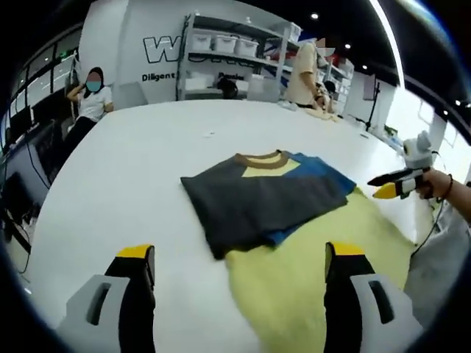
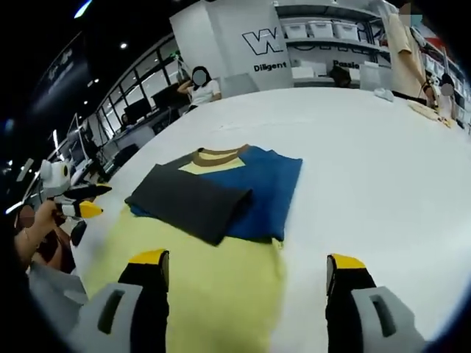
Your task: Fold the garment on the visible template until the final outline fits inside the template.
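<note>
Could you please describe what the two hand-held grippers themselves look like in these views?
Each hand-held gripper has two black jaws with yellow tips and light grey housings at the base. That goes for the left hand-held gripper and the right hand-held gripper alike. In the left gripper view, the right one shows from the side, with a white-grey knob on top, and the hand holding it wears a dark wristband.

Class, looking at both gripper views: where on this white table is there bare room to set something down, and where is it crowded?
Bare white table lies beyond and beside the folded blue, grey and yellow T-shirt, out toward the far shelves, and to the shirt's blue side in the right gripper view. It is crowded where the shirt overlaps the pale yellow template sheet, near the open left claw and open right claw.
</note>
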Available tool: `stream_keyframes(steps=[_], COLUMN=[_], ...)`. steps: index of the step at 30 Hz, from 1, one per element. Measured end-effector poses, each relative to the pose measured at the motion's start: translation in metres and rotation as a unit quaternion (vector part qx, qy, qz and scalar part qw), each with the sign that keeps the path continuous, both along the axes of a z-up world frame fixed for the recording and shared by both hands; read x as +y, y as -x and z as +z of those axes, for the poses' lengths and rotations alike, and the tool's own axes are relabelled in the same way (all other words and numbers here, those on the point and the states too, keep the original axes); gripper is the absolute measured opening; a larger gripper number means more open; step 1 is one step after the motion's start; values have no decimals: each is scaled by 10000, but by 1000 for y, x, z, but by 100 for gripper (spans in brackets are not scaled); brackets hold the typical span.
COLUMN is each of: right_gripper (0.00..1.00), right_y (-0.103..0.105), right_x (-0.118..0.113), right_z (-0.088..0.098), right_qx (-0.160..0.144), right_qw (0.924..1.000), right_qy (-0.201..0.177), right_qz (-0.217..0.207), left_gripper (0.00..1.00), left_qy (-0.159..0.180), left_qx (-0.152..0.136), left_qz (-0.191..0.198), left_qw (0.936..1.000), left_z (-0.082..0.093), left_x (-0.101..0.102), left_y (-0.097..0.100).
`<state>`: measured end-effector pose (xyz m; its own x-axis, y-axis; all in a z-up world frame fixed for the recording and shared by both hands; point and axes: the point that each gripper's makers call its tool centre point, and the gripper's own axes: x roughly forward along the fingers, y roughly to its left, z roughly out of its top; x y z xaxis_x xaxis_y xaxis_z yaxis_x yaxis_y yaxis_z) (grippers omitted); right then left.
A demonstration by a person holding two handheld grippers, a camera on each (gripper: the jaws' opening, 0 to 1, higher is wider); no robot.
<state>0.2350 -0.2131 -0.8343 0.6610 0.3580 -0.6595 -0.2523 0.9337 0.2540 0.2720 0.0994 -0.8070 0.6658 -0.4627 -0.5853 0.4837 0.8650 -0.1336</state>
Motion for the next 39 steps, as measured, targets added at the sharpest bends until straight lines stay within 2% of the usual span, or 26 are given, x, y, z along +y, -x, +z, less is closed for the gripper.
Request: stream_keyframes(steps=[4, 6, 9, 11, 14, 23, 27, 33, 37, 39], right_gripper=[95, 99, 99, 99, 99, 99, 99, 95, 88, 84], right_y=[19, 27, 41, 48, 59, 90, 104, 119, 130, 135], right_x=[5, 7, 13, 15, 15, 20, 20, 20, 16, 15], right_z=[1, 1, 4, 5, 5, 6, 2, -1, -5, -6], right_qx=[204, 275, 392, 411, 460, 651, 815, 999, 1167, 1211], right_qw=[9997, 9994, 9987, 9984, 9979, 9963, 9941, 9914, 9880, 9877], right_qy=[-58, -48, -115, -108, 14, 51, 182, 331, 553, 526], right_qz=[109, 199, 312, 363, 452, 567, 691, 773, 852, 838], left_gripper=[99, 98, 99, 99, 99, 98, 95, 94, 92, 92], left_qy=[125, 100, 49, 46, 50, 29, -158, -194, -269, -288], left_qx=[132, 194, 425, 479, 497, 670, 696, 898, 1072, 1084], left_qz=[-61, -101, -227, -251, -309, -415, -443, -518, -491, -467], left_qw=[9998, 9997, 9988, 9985, 9983, 9969, 9965, 9944, 9927, 9926], left_z=[2, 1, -3, -2, -1, 2, -1, -6, -12, -15], left_x=[-4, -6, -8, -8, -10, -10, -5, -2, 4, 8], left_y=[14, 22, 36, 44, 54, 80, 90, 109, 123, 128])
